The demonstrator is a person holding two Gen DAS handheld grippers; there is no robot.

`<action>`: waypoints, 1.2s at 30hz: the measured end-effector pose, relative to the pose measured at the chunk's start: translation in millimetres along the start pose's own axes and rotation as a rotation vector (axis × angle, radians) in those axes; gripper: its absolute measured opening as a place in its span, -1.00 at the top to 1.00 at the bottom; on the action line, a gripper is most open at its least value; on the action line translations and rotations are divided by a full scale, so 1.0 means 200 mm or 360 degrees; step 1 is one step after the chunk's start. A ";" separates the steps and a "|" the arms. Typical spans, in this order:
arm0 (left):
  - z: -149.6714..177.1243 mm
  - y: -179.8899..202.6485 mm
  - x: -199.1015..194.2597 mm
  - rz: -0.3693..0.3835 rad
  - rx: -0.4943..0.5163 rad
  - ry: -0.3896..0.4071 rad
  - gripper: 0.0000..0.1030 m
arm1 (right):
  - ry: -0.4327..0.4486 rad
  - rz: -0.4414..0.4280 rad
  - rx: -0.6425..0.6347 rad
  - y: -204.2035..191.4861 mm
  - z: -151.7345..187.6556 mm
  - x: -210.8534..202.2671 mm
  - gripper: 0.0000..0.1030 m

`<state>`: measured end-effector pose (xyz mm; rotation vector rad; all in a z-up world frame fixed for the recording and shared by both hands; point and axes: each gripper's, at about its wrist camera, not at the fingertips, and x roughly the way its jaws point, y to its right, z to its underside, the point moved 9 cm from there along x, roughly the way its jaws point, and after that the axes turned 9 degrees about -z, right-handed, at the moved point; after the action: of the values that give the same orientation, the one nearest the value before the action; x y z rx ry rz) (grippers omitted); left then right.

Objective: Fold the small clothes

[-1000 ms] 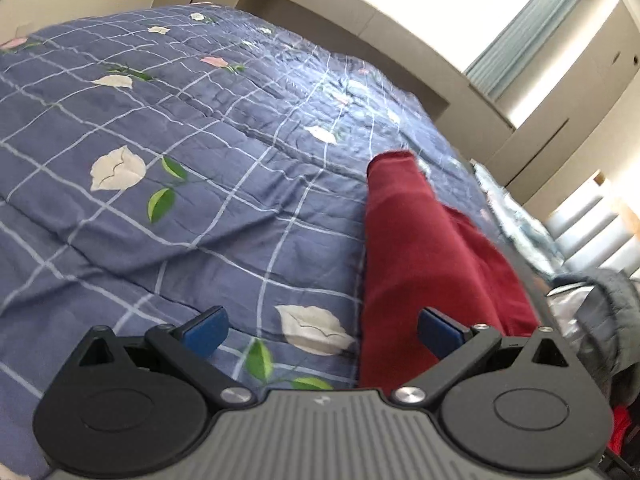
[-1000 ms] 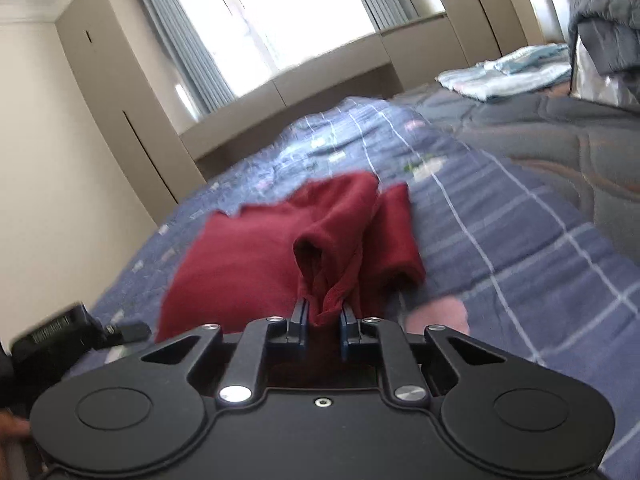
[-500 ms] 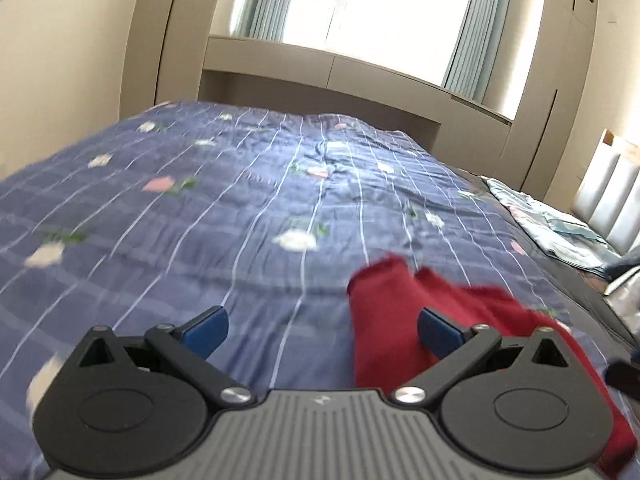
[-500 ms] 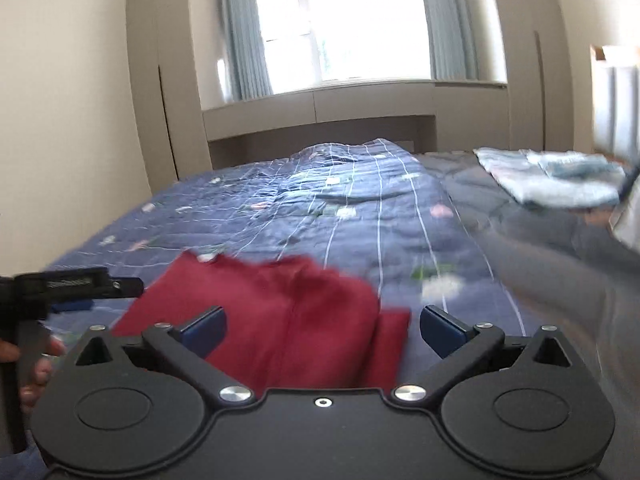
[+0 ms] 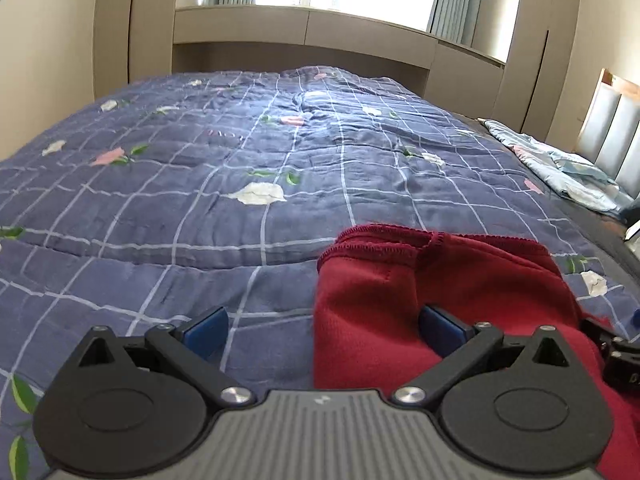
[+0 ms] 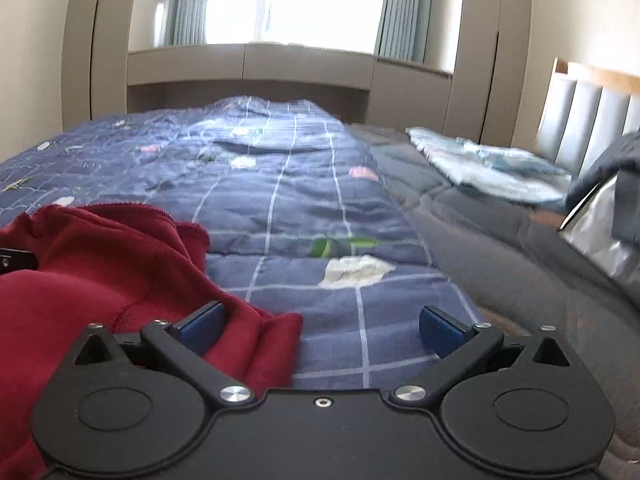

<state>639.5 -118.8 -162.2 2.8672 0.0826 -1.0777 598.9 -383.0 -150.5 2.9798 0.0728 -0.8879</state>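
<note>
A dark red garment lies folded on the blue checked floral quilt. In the left wrist view my left gripper is open low over the quilt, and the garment's left edge lies between its blue pads. In the right wrist view the garment fills the lower left. My right gripper is open and empty, with the garment's right edge by its left pad. A part of the right gripper shows at the right edge of the left wrist view.
A folded light blue cloth lies far right on a grey quilted cover. A grey jacket and a shiny bag sit at the right edge. A padded headboard and beige cabinets under the window bound the bed.
My right gripper has let go of the red garment and opened, and the garment now lies flat. Both grippers have swung to face the window and moved lower by the garment.
</note>
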 end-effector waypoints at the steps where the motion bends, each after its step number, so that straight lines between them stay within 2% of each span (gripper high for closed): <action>1: -0.01 -0.01 0.00 0.0019 -0.0025 -0.0010 -1.00 | 0.0007 -0.0004 0.0003 0.00 0.00 0.00 -0.99; 3: -0.02 -0.04 -0.02 0.0029 -0.0070 -0.0021 -1.00 | 0.0027 -0.0041 0.0042 0.01 0.00 -0.01 -0.99; 5: -0.02 -0.06 -0.08 -0.0007 -0.0100 -0.0015 -0.99 | 0.0112 -0.0090 0.0099 0.03 -0.04 -0.08 -0.96; 7: -0.03 -0.06 -0.17 -0.0005 -0.0096 0.0032 -0.99 | 0.0205 -0.0023 0.0085 0.02 -0.10 -0.24 -0.94; 8: -0.03 -0.06 -0.22 0.0023 -0.0088 0.0057 -0.99 | 0.0258 -0.0022 0.0061 -0.01 -0.13 -0.33 -0.95; 10: 0.00 -0.04 -0.34 0.0109 -0.0084 0.0101 -0.99 | 0.0327 -0.0143 0.0043 -0.12 -0.15 -0.49 -0.99; 12: 0.05 -0.04 -0.44 0.0140 -0.0087 0.0108 -0.99 | 0.0268 -0.0260 0.0013 -0.22 -0.10 -0.57 -0.99; 14: 0.13 -0.05 -0.51 0.0117 -0.0101 0.0083 -0.99 | 0.0181 -0.0259 0.0026 -0.27 -0.01 -0.60 -0.99; 18: 0.27 -0.09 -0.55 0.0119 -0.0124 0.0003 -0.99 | 0.0107 0.0051 -0.0034 -0.23 0.20 -0.66 -0.99; 20: 0.31 -0.10 -0.54 0.0158 -0.0166 -0.0032 -0.99 | 0.0119 0.0043 0.0080 -0.19 0.28 -0.68 -0.99; 24: 0.34 -0.12 -0.53 0.0162 -0.0253 -0.0063 -0.99 | 0.0088 0.0042 0.0111 -0.19 0.29 -0.66 -0.99; 36: 0.35 -0.12 -0.53 0.0154 -0.0284 -0.0097 -0.99 | 0.0093 0.0020 0.0132 -0.19 0.31 -0.67 -0.99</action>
<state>512.6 -103.3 -145.6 2.6499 0.0344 -1.0798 451.7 -352.1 -129.2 3.0794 0.0192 -0.8227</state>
